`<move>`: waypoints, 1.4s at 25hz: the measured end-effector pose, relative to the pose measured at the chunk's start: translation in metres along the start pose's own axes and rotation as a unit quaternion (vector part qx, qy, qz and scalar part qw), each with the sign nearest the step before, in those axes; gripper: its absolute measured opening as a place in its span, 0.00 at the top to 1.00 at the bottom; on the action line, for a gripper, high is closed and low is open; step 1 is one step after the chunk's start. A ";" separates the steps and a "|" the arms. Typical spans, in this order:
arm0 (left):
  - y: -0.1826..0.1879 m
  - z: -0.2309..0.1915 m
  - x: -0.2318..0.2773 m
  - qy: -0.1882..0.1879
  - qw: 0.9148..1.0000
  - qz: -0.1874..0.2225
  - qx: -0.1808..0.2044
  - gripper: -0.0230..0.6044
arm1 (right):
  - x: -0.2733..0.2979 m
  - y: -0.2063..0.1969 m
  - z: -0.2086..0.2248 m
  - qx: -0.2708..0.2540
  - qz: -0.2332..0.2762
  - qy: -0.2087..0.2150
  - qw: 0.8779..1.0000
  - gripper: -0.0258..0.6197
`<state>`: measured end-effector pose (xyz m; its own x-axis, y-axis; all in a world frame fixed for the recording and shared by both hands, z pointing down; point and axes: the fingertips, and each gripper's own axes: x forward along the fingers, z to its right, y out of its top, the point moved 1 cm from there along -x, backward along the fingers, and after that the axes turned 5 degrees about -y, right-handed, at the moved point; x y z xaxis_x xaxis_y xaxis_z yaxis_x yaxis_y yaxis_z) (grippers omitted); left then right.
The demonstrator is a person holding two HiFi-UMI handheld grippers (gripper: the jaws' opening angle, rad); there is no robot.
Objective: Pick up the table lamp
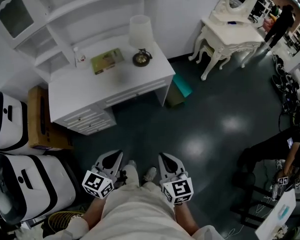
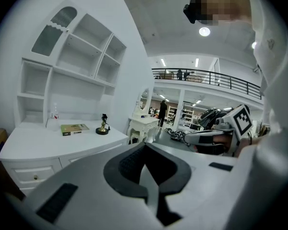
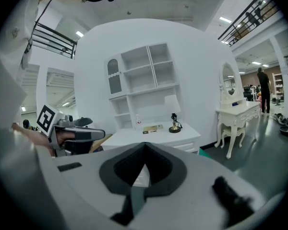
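The table lamp (image 1: 140, 38), with a white shade and a round brass base, stands at the back right of the white desk (image 1: 90, 91). It also shows far off in the left gripper view as the lamp (image 2: 103, 124) and in the right gripper view as the lamp (image 3: 174, 122). My left gripper (image 1: 115, 155) and right gripper (image 1: 165, 157) are held low in front of the person, well short of the desk, side by side. Both point toward the desk. The left gripper (image 2: 145, 145) is shut and holds nothing. The right gripper (image 3: 144, 145) has its jaws together, with nothing between them.
A green book (image 1: 107, 60) and a small bottle (image 1: 80, 57) lie on the desk beside the lamp. A shelf hutch (image 1: 65, 14) rises behind. White cases (image 1: 25, 184) and a cardboard box (image 1: 40, 119) stand left. A teal box (image 1: 182, 86), a dressing table (image 1: 230, 31) and a person (image 1: 277, 146) are right.
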<state>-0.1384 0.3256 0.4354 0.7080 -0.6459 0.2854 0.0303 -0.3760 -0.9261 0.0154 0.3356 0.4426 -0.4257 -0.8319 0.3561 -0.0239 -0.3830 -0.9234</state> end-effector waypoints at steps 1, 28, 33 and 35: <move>-0.001 -0.001 0.001 0.003 1.000 -0.001 -0.003 0.95 | 0.002 0.000 0.002 0.002 -0.002 0.001 1.000 0.94; 0.096 -0.190 0.116 -0.047 0.999 0.027 0.007 0.95 | 0.195 0.110 0.020 -0.026 0.005 -0.035 0.999 0.94; 0.089 -0.214 0.133 -0.071 0.997 0.012 0.000 0.95 | 0.217 0.104 0.019 -0.015 -0.010 -0.055 0.998 0.94; 0.089 -0.220 0.140 -0.079 0.997 0.007 -0.003 0.95 | 0.220 0.102 0.021 -0.012 -0.016 -0.061 0.998 0.94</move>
<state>-0.1912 0.0553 0.4470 0.8107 -0.5388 0.2291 0.0148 -0.3724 -0.9279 -0.0615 0.1049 0.4293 -0.3115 -0.8628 0.3983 -0.0583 -0.4010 -0.9142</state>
